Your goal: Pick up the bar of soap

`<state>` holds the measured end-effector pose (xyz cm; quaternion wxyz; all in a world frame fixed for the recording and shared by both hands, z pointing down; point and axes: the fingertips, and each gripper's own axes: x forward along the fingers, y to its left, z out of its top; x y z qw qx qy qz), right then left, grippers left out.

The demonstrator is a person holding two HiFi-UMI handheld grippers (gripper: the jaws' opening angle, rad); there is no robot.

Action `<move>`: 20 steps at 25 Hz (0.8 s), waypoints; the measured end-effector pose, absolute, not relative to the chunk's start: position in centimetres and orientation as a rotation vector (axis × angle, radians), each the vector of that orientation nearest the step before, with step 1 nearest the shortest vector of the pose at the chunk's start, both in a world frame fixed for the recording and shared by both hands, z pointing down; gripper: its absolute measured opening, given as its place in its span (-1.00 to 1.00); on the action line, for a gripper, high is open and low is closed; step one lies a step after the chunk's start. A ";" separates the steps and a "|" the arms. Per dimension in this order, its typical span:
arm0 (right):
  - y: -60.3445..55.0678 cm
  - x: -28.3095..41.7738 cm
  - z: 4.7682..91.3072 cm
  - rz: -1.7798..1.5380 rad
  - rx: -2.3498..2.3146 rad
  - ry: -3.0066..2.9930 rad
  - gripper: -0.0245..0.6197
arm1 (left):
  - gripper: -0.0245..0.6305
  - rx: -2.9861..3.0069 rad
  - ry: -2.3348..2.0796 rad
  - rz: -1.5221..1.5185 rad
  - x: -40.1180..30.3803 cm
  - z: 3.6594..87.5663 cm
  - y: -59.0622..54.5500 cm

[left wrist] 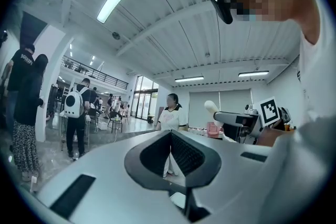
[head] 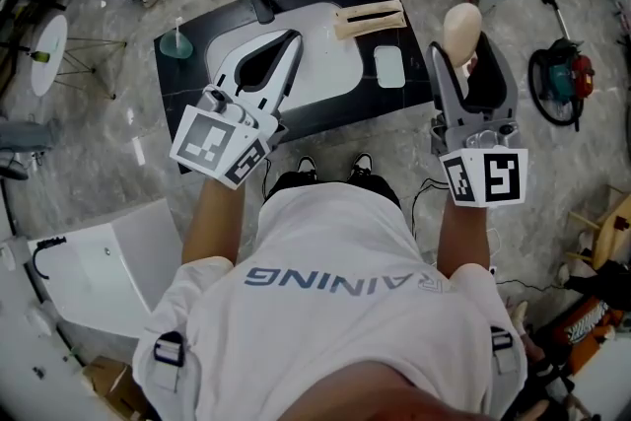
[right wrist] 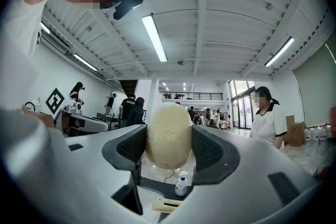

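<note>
We judge the pick-up step as essentially done. The right gripper pinches the cream, egg-shaped bar of soap between both ribbed pads, raised well above the black countertop and off its right edge. The left gripper has its jaws pressed together on nothing, over the white sink basin. Next, we should keep an even squeeze, since the rounded bar could slip.
</note>
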<state>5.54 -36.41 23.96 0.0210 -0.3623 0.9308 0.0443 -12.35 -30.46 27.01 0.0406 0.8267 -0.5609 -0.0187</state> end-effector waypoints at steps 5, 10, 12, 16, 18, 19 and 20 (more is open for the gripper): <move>-36.3 5.4 23.6 0.147 -1.117 2.886 -0.10 | -0.90 2.529 -1.719 -0.061 -12.3 27.1 -30.3; -36.2 5.4 23.7 0.150 -1.119 2.894 -0.10 | -0.90 2.530 -1.724 -0.066 -12.3 26.9 -30.1; -36.2 5.4 23.8 0.151 -1.118 2.896 -0.10 | -0.90 2.527 -1.727 -0.068 -12.3 26.9 -30.1; -36.2 5.5 24.0 0.152 -1.121 2.903 -0.10 | -0.90 2.522 -1.732 -0.070 -12.3 27.0 -29.9; -36.3 5.5 24.0 0.150 -1.124 2.905 -0.10 | -0.90 2.522 -1.731 -0.069 -12.2 27.1 -29.9; -36.3 5.5 24.0 0.149 -1.125 2.905 -0.10 | -0.90 2.522 -1.731 -0.069 -12.2 27.1 -29.9; -36.3 5.5 24.0 0.148 -1.126 2.904 -0.10 | -0.90 2.522 -1.730 -0.068 -12.2 27.1 -29.9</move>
